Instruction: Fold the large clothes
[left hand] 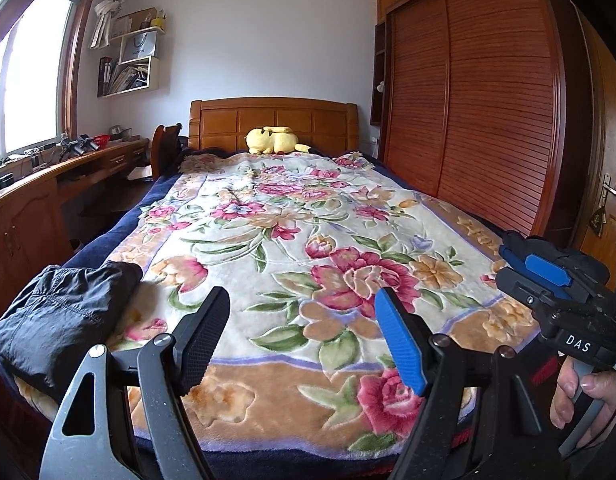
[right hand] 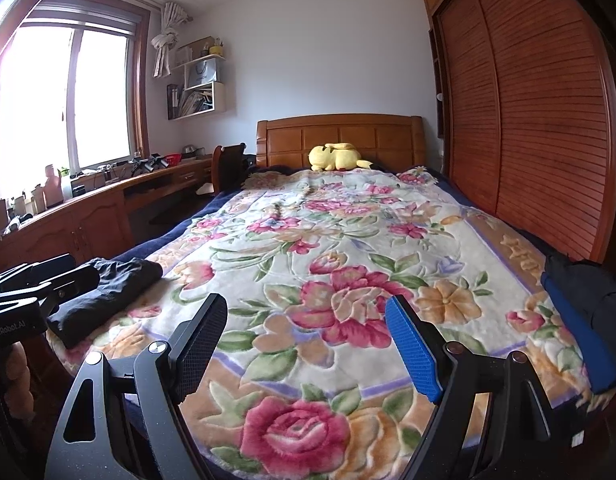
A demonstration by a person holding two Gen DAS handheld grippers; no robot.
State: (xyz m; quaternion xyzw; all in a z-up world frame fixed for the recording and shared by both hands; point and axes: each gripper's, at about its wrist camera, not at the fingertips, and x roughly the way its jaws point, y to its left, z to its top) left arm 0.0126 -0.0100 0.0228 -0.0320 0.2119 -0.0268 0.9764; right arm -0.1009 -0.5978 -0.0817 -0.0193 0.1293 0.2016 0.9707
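A folded black garment (left hand: 64, 320) lies on the near left corner of the bed with the floral blanket (left hand: 308, 208). My left gripper (left hand: 302, 294) hangs open over the blanket's near edge, to the right of that garment, with nothing between its fingers. In the right wrist view the same folded garment (right hand: 104, 296) lies at the left, with the left gripper (right hand: 84, 268) close beside it. My right gripper (right hand: 306, 302) is open and empty over the blanket (right hand: 348, 240). A dark garment with a blue band (right hand: 584, 328) lies bunched at the bed's right edge.
A yellow plush toy (left hand: 272, 140) rests by the wooden headboard (left hand: 272, 120). A slatted wardrobe (left hand: 480, 100) runs along the right side. A long wooden desk (right hand: 88, 208) with clutter stands under the window on the left. A hand (left hand: 580, 392) holds the right gripper's handle.
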